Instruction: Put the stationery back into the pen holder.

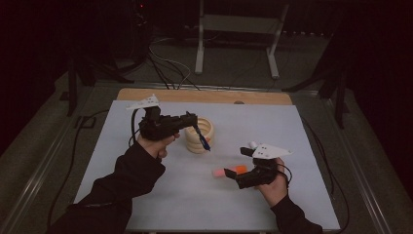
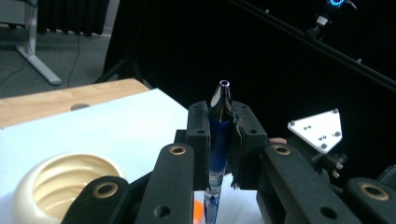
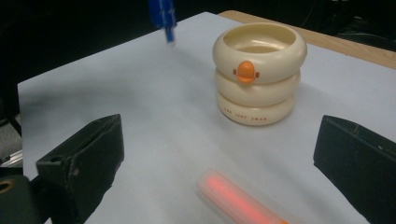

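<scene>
My left gripper (image 1: 193, 127) hangs above the white sheet, shut on a blue pen (image 1: 202, 139) that slants down in front of a cream ringed pen holder (image 1: 207, 127). In the left gripper view the pen (image 2: 219, 140) stands clamped between the jaws, silver end up, and the holder (image 2: 56, 186) is at lower left. My right gripper (image 1: 234, 176) is low near the front right, open, beside a pink and orange marker (image 1: 229, 171) lying on the sheet. In the right gripper view the marker (image 3: 238, 198) lies blurred between the wide jaws of the right gripper (image 3: 219, 137), and beyond it stands the holder (image 3: 259, 74).
The white sheet (image 1: 146, 195) covers a wooden table (image 1: 204, 95) whose far edge shows bare. Dark floor with cables and a metal stand (image 1: 238, 24) lies beyond. The holder carries an orange duck bill (image 3: 245, 71).
</scene>
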Tool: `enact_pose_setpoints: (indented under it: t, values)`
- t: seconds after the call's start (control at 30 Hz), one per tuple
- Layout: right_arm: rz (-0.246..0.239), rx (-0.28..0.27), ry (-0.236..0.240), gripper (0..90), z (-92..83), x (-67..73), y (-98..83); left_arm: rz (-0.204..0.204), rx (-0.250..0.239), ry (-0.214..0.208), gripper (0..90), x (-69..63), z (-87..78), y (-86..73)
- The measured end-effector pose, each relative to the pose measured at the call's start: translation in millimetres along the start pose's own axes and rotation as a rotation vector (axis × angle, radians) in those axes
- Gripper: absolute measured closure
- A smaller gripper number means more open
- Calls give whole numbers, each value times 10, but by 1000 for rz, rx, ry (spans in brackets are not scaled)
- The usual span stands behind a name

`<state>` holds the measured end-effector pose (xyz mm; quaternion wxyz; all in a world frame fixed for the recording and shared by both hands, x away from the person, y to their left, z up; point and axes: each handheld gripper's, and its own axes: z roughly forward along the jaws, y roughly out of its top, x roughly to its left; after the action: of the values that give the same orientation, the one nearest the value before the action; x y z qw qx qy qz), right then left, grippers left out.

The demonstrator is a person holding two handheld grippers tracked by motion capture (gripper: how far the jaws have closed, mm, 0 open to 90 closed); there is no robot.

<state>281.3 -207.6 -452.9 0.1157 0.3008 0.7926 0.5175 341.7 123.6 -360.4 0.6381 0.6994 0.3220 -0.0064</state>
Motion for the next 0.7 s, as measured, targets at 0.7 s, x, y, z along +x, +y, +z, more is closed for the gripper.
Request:
enact_pose_setpoints:
  t: [0.7]
  values:
    - [7, -5, 11, 17, 3, 3, -2, 13, -22, 100, 807, 307, 163, 108]
